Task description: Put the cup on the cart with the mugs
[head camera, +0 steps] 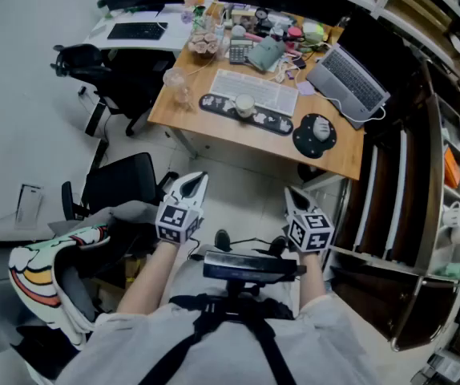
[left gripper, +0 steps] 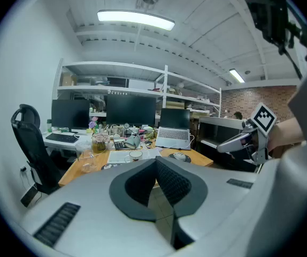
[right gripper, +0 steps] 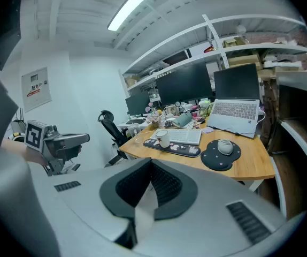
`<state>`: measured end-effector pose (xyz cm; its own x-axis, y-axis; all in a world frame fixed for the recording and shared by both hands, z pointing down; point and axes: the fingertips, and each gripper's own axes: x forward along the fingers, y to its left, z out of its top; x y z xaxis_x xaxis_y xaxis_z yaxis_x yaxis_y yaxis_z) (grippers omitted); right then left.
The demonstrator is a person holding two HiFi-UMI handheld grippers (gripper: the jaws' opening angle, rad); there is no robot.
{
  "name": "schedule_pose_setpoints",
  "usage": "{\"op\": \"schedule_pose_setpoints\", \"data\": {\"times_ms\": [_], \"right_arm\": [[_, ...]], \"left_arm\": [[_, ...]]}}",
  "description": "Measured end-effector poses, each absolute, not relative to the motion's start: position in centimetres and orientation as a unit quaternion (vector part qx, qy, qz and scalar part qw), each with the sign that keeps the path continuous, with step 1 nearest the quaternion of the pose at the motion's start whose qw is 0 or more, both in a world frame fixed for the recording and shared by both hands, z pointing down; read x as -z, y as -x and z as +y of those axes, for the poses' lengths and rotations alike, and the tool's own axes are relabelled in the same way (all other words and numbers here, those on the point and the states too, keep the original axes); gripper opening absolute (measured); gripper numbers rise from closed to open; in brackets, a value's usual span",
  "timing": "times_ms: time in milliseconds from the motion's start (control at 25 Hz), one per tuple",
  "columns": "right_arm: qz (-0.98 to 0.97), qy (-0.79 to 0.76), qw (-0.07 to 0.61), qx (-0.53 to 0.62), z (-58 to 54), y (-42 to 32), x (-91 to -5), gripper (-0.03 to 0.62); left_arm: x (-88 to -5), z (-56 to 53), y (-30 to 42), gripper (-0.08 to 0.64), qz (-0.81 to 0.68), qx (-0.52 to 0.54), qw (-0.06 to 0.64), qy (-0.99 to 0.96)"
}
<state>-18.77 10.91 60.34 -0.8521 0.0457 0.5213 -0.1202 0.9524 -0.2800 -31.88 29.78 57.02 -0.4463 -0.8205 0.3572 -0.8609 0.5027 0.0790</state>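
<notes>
Closest to the person, the left gripper (left gripper: pixel 154 164) and the right gripper (right gripper: pixel 150 164) are held low in front of the body. They point slightly down at the floor. On both, the black ribbed pads are together at the tips and nothing is between them, so neither gripper holds anything.

Further ahead is the light wooden desk (head camera: pixel 338 157), well apart from both grippers. The small white ceramic cup (head camera: pixel 246 104) stands upright near its front edge, on the long black wrist rest with white prints (head camera: pixel 274 121). I judge this is the cup of the task. A clear glass tumbler (head camera: pixel 177 87) stands at the left corner of the desk.

On the person's right is the metal-framed cart (head camera: pixel 433 207), with a white mug (head camera: pixel 453 213) on one shelf.

The step in hand seems to be the approach. To do it well, walk up to the desk first and open the jaws wide before the cup is reached. The right gripper is the better choice, because the cart is on that side. Come level from the front, close on the cup's wall and lift straight up.
</notes>
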Motion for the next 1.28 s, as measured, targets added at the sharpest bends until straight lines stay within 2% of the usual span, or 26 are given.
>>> {"op": "schedule_pose_setpoints", "data": {"times_ms": [600, 1280], "right_arm": [[-0.958, -0.034, 0.254, -0.129, 11.5, 21.7, -57.6, -0.006], [-0.958, 0.069, 0.261, -0.091, 5.5, 27.3, -57.4, -0.008]], "left_arm": [[-55.8, 28.1, 34.0, 0.006, -0.822, -0.077, 0.159, -0.540], [-56.6, 18.6, 37.9, 0.007, -0.828, -0.127, 0.183, -0.514]]}}
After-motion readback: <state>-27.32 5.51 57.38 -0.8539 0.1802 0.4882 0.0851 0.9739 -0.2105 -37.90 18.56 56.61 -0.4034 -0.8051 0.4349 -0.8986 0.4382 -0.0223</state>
